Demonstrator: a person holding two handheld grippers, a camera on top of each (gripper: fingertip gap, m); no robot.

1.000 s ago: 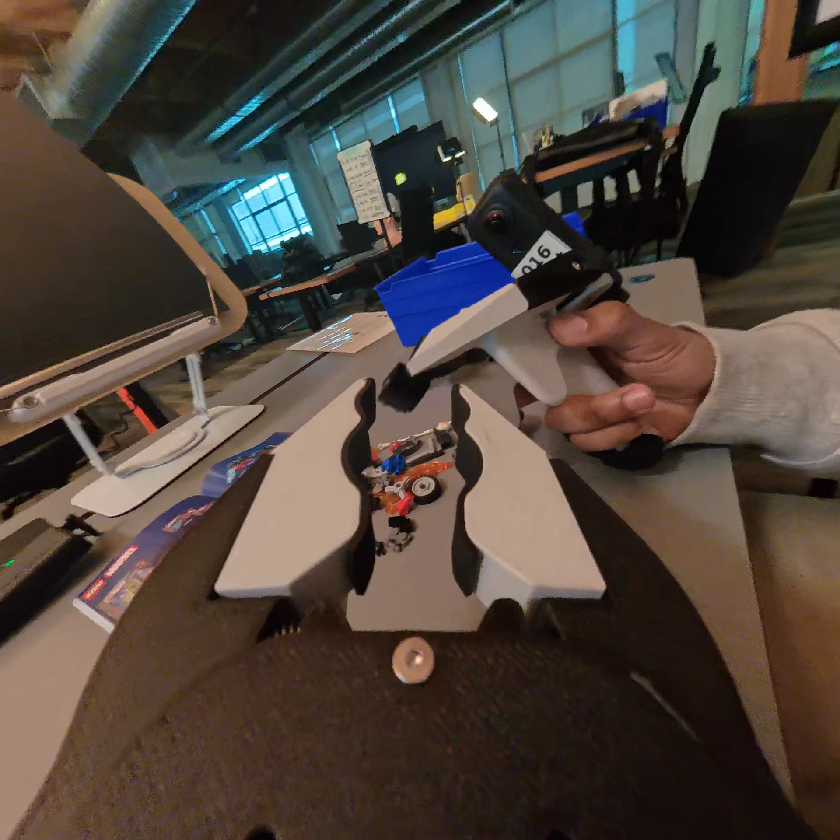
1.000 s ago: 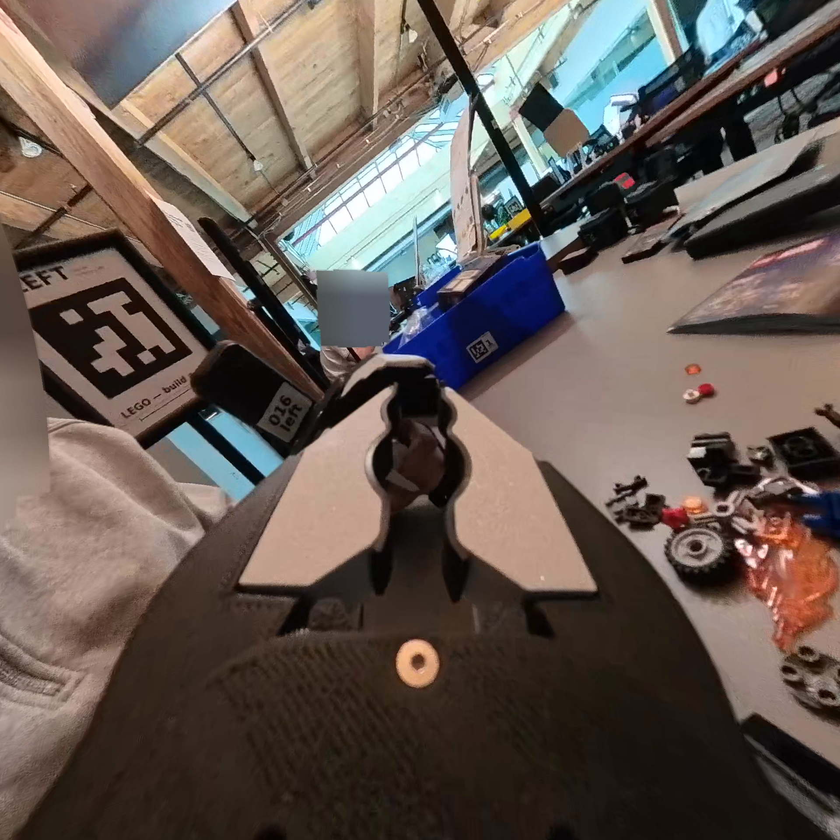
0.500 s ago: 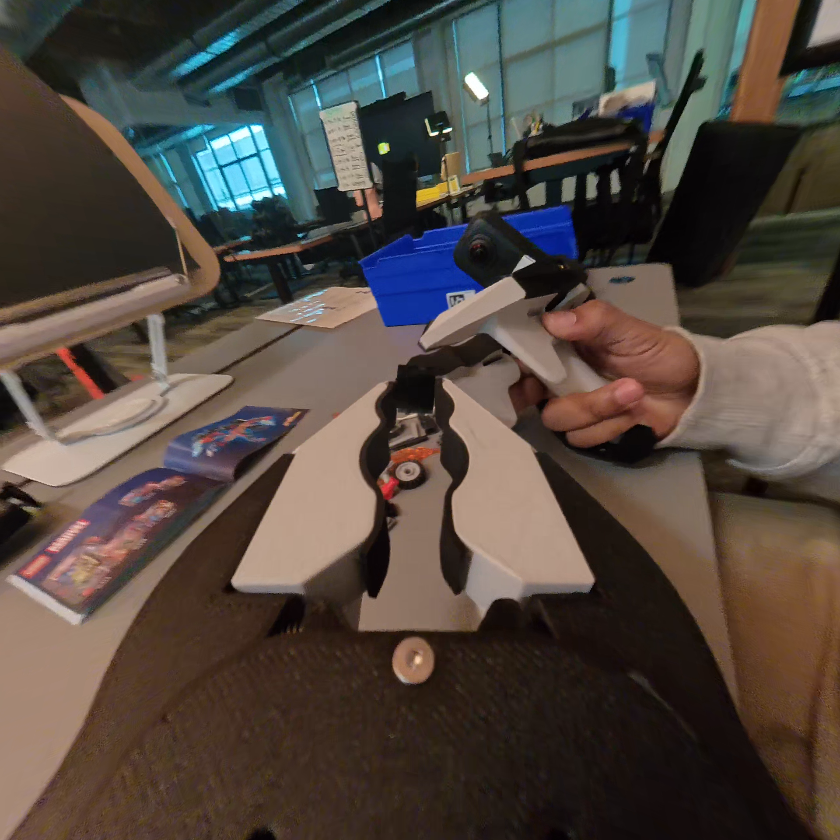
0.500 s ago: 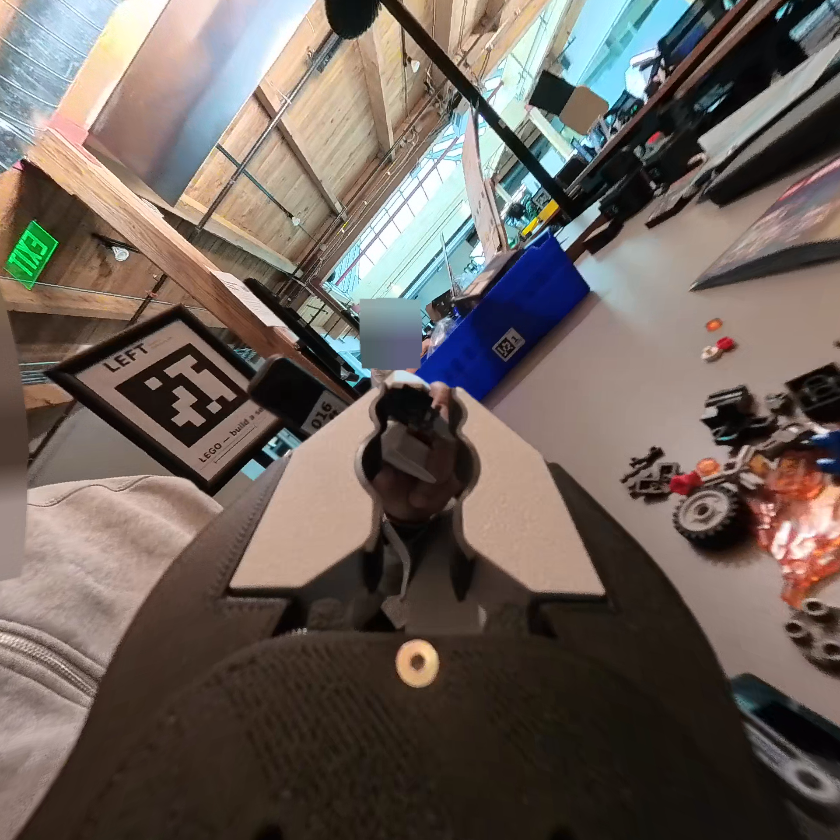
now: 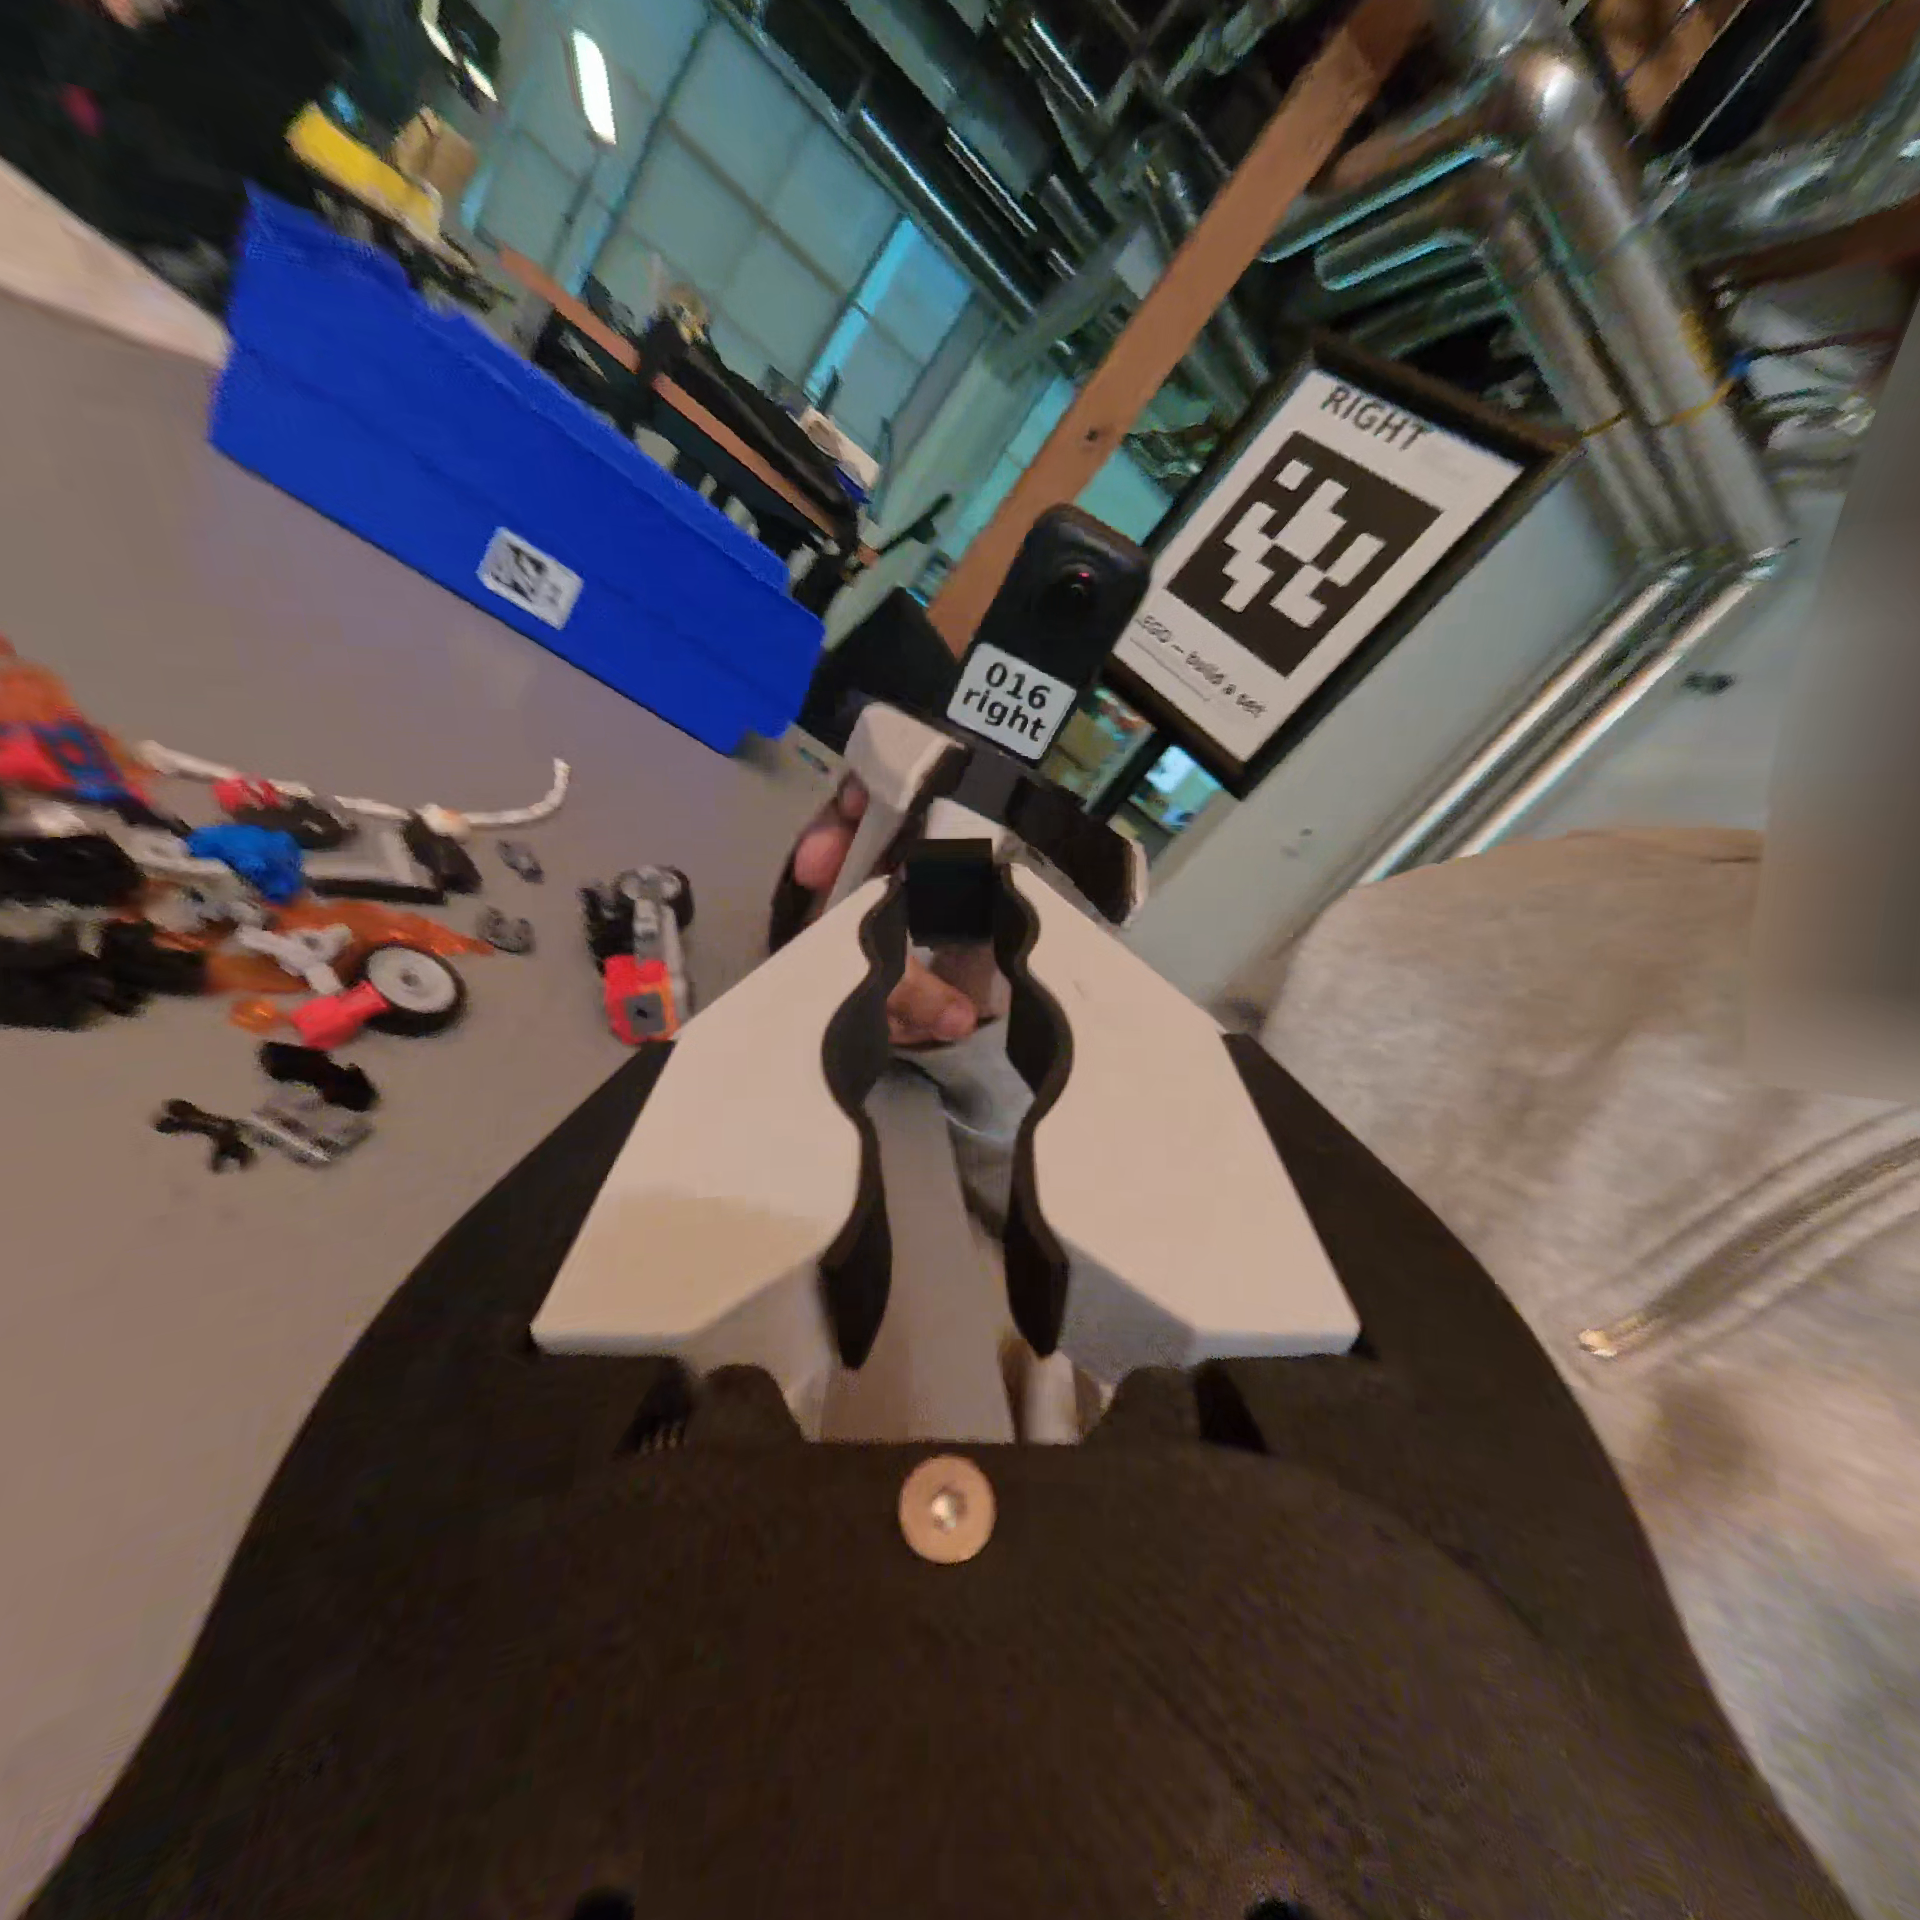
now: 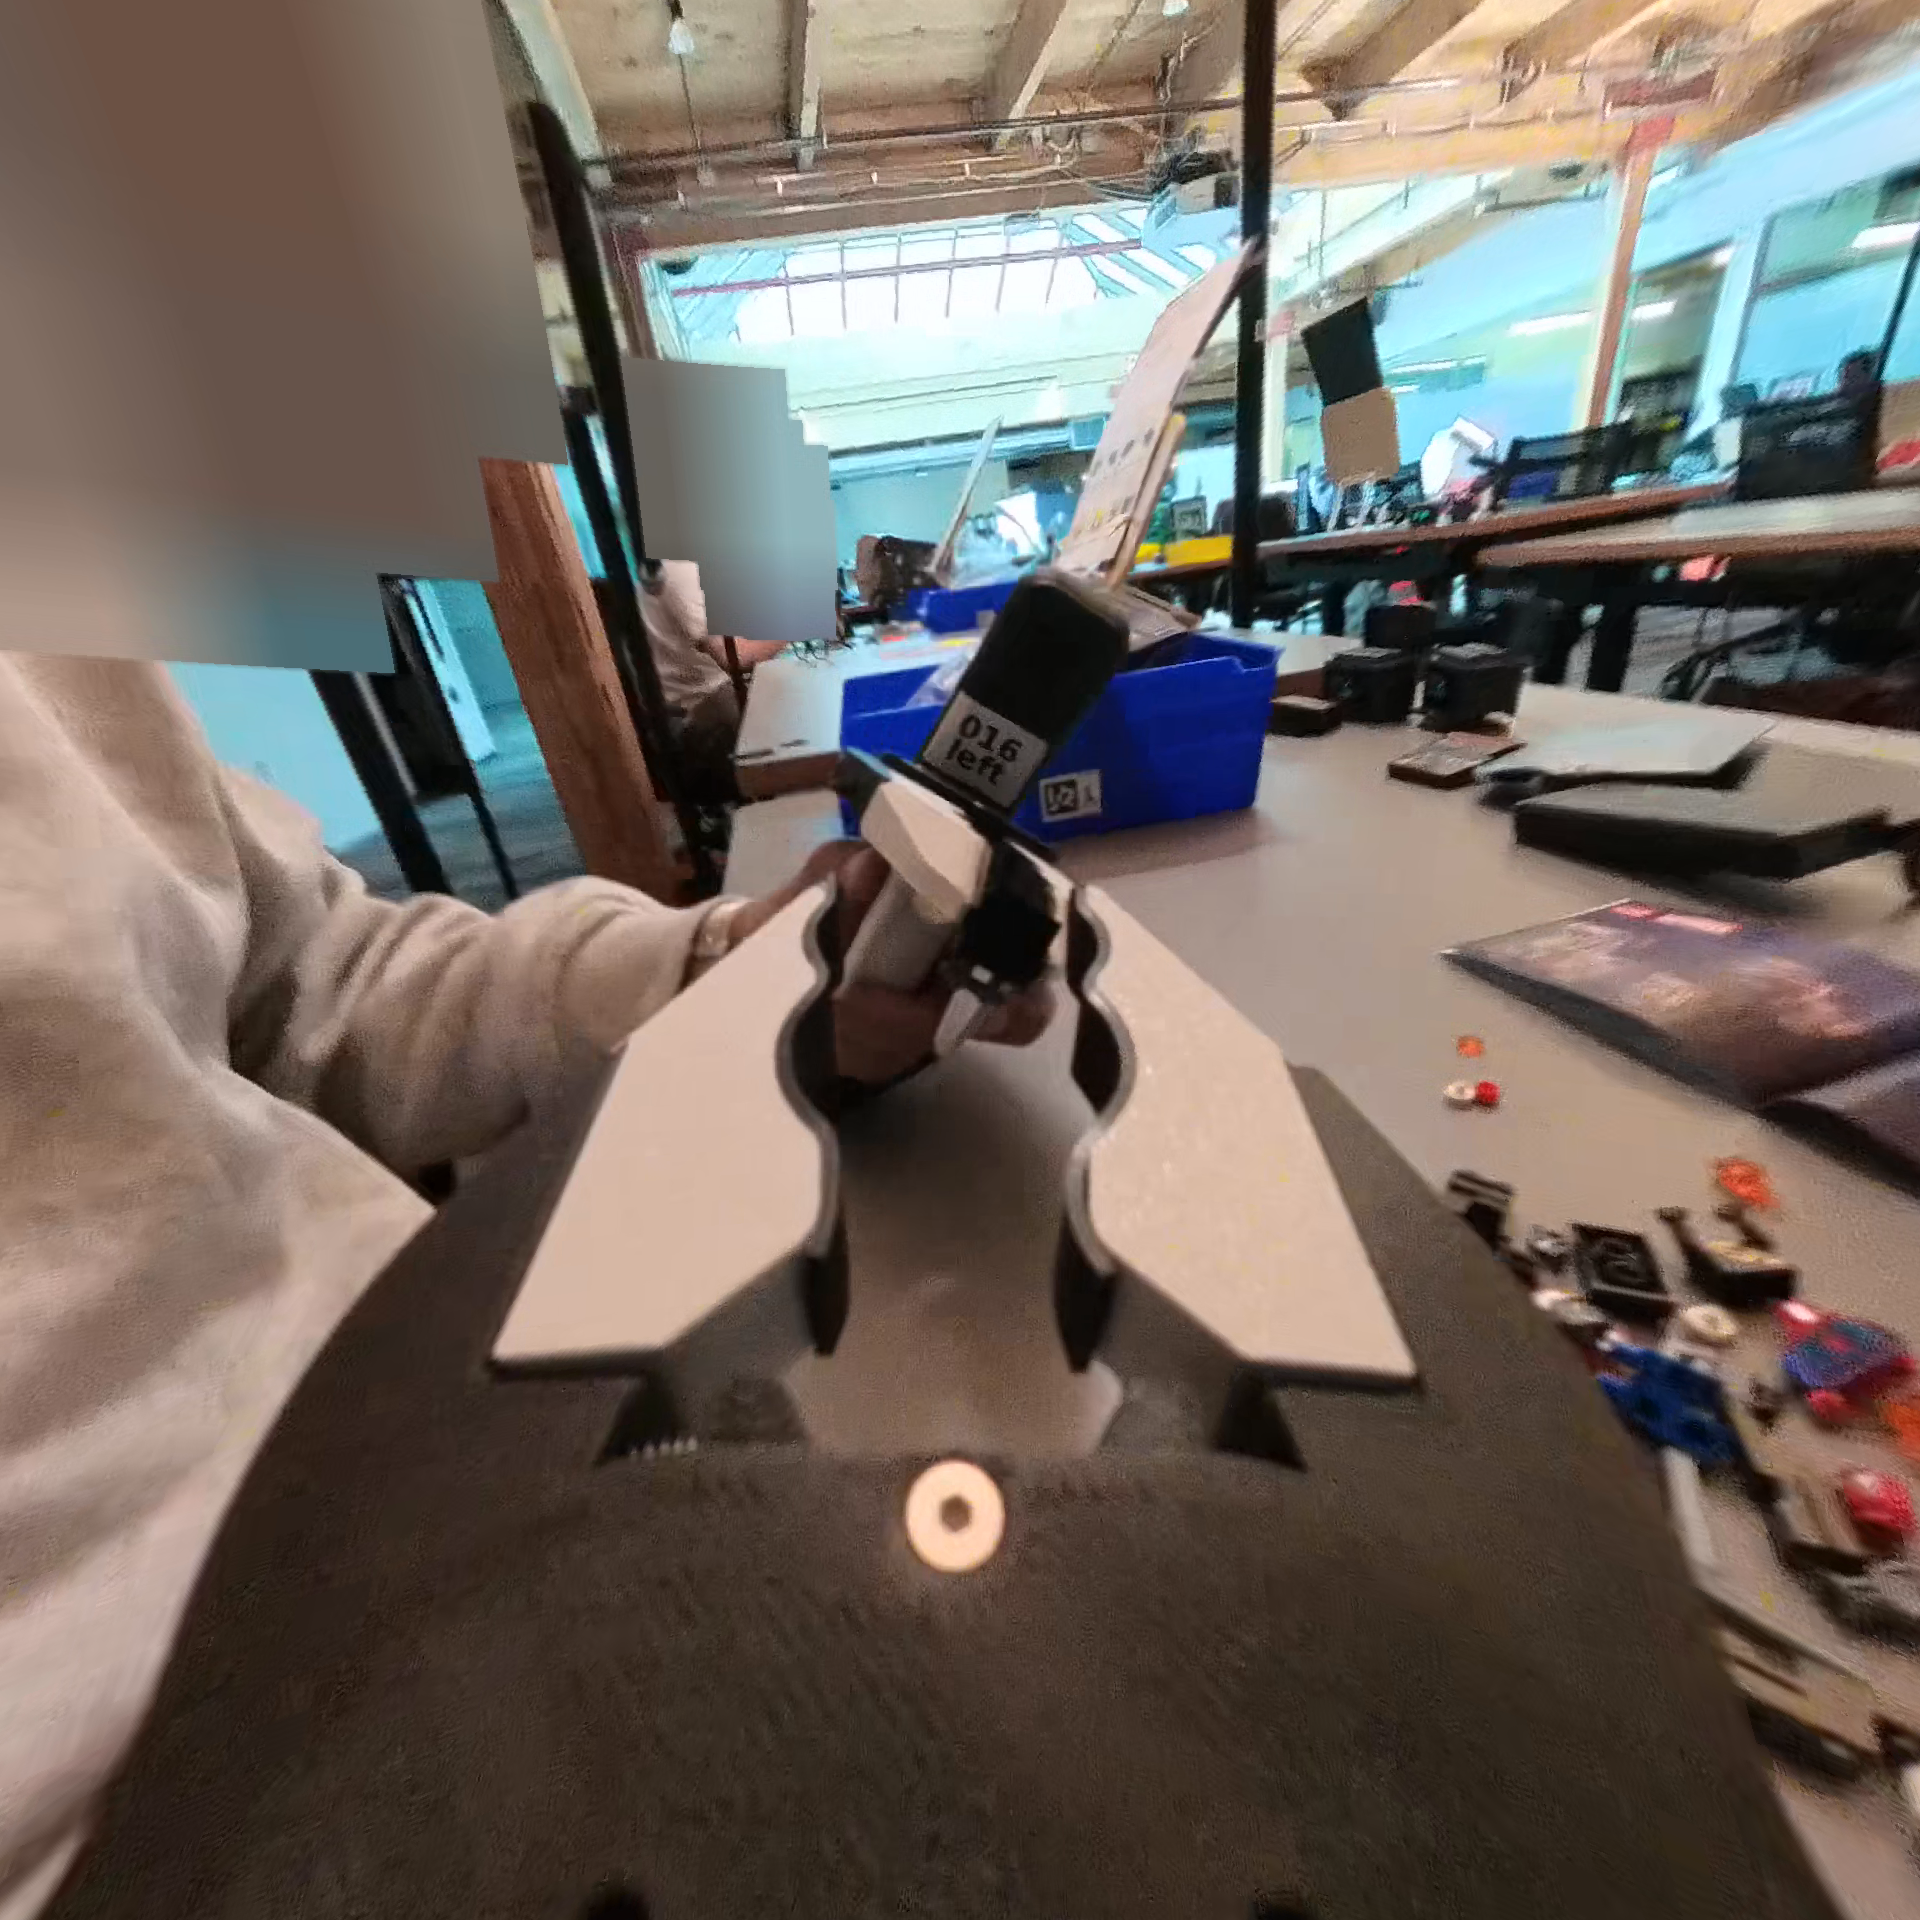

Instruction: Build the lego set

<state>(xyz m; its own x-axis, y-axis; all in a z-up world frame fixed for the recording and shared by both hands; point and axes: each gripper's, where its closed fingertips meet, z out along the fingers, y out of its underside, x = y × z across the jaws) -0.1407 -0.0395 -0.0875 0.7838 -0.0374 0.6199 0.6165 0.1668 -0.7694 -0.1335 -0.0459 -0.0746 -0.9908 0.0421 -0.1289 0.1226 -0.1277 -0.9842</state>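
Left gripper [image 5: 948, 914]: fingers drawn close, clamped on a small black block [image 5: 951, 891] at the tips; raised off the desk and aimed at the other gripper and the person's pale sleeve [image 5: 1558, 1091].
Black block: pinched between the left gripper's dark inner pads, held in the air, just in front of the right gripper's nose in the left wrist view.
Right gripper [image 6: 951, 940]: fingers spread wide, nothing between them; it points straight at the left gripper, whose tip shows in the gap.
Left hand [image 6: 894, 997]: wrapped around the left gripper's pale handle, seen through the right gripper's opening.
Desk [image 5: 312, 644]: grey surface lying under and beside both grippers.
Loose toy parts [image 5: 260, 935]: scattered on the desk to the left in the left wrist view, apart from both grippers; black, orange, red and blue pieces, among them a wheel [image 5: 410, 987] and a small red-and-grey assembly [image 5: 644, 961].
Booklet [image 6: 1704, 997]: lies flat on the desk beyond the parts in the right wrist view.
Blue bin [image 5: 488, 540]: stands farther back on the desk, a small tag on its side.
Framed marker board [image 5: 1309, 551]: black-and-white pattern, propped behind the right gripper.
Background: more desks, dark equipment, wooden posts and large windows.
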